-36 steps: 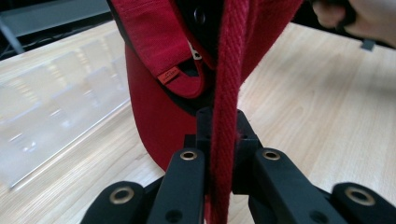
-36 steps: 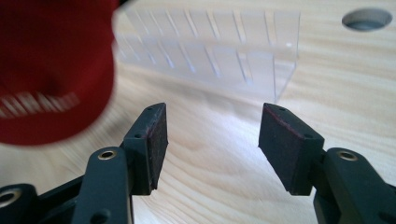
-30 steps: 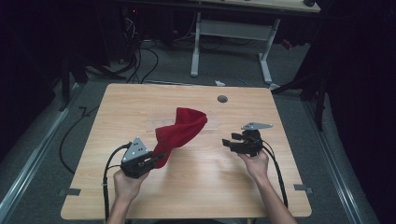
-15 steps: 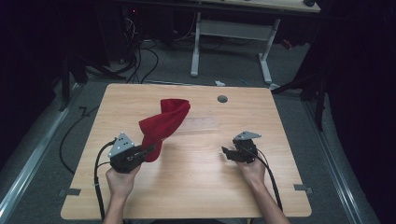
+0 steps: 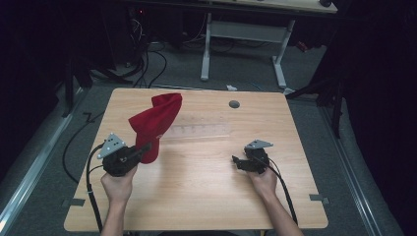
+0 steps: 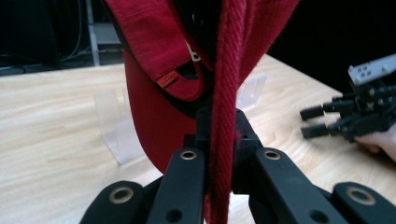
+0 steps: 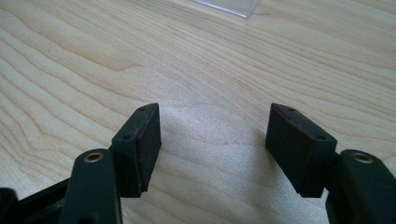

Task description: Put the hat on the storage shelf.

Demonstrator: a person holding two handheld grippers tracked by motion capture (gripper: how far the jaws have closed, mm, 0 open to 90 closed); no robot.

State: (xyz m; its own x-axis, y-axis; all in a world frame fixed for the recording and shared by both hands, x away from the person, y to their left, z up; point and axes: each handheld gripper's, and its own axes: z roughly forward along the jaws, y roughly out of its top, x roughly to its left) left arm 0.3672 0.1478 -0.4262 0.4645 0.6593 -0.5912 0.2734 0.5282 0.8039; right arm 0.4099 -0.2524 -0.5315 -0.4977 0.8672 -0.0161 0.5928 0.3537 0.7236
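**Red cap held up by its edge, clear rack bare**

Here, in the high view, the left gripper clamps the lower edge of the red cap, lifted just left of the clear rack, whose slots look bare. The right gripper rests right of the rack, its jaws having just been opening with nothing between them.

In the left gripper view the jaws pinch a ribbed band of the cap; the cloth looks soft, light and floppy, so the stitched edge is probably the best hold.

In the right gripper view the pads stand apart over the table.
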